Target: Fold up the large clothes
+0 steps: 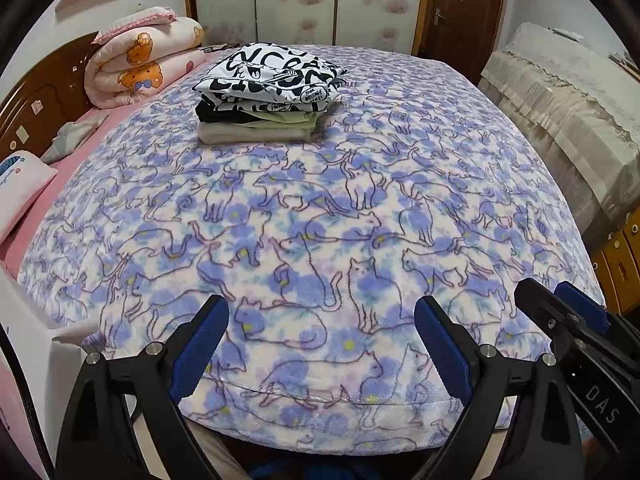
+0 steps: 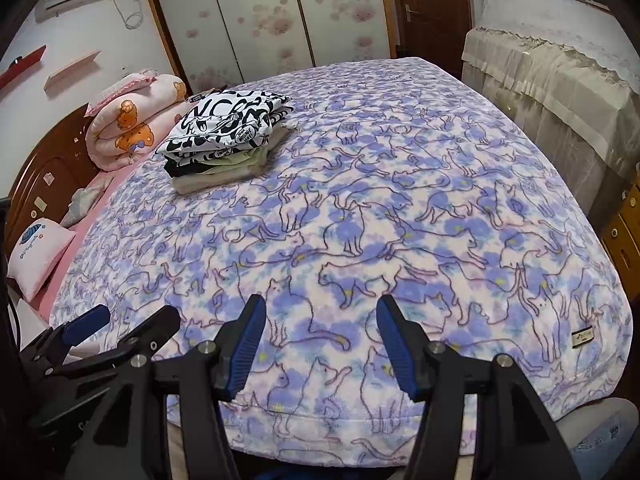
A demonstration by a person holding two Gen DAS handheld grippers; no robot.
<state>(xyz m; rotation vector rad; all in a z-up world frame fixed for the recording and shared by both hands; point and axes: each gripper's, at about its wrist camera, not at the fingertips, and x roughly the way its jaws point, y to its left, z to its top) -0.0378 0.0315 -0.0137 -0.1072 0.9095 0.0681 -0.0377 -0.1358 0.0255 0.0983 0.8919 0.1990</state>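
The left claw (image 1: 322, 316) is held wide open near the bed's front edge, with nothing in it. The right claw (image 2: 321, 312) is held open and empty too, just beside it. A cat blanket (image 1: 360, 216) is spread over the bed. Far off at 11 o'clock, a pile of folded clothes (image 1: 264, 92) is stacked on the blanket.

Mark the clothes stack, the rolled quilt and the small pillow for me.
clothes stack (image 1: 268, 76): left wrist view, on the black-and-white top garment.
rolled quilt (image 1: 136, 64): left wrist view, on its bear-print side.
pillow (image 2: 38, 256): right wrist view, on its pink face.
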